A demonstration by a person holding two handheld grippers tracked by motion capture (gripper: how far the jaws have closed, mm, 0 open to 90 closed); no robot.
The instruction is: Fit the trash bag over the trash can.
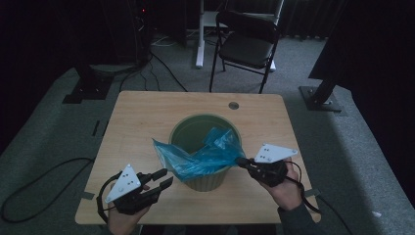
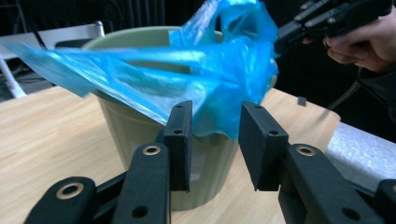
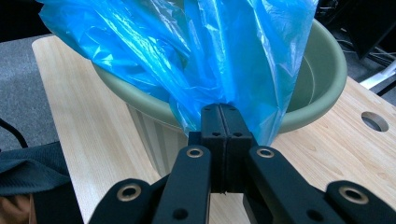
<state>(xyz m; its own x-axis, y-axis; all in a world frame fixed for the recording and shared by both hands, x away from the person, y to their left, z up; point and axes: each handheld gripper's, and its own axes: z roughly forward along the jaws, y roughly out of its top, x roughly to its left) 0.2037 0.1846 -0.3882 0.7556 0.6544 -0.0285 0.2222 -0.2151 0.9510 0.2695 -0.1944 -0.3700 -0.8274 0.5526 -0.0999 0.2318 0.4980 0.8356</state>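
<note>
- Two grippers work a thin blue plastic bag [image 1: 205,157] draped over the rim of the pale green ribbed plastic bin [image 1: 205,182] on the wooden table [image 1: 137,127].
- Right gripper [image 3: 219,116] pinches the bag's edge at the rim — it should hold firm.
- Left gripper [image 1: 161,179] is released, nothing between its jaws — best to re-grasp the loose near-side edge and stretch it over the rim.

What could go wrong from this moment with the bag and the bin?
1. Only the right gripper pinches the blue bag; the left gripper is open, clear of it, so a pull may drag the bag off the rim.
2. The green bin stands unheld and might tip.
</note>
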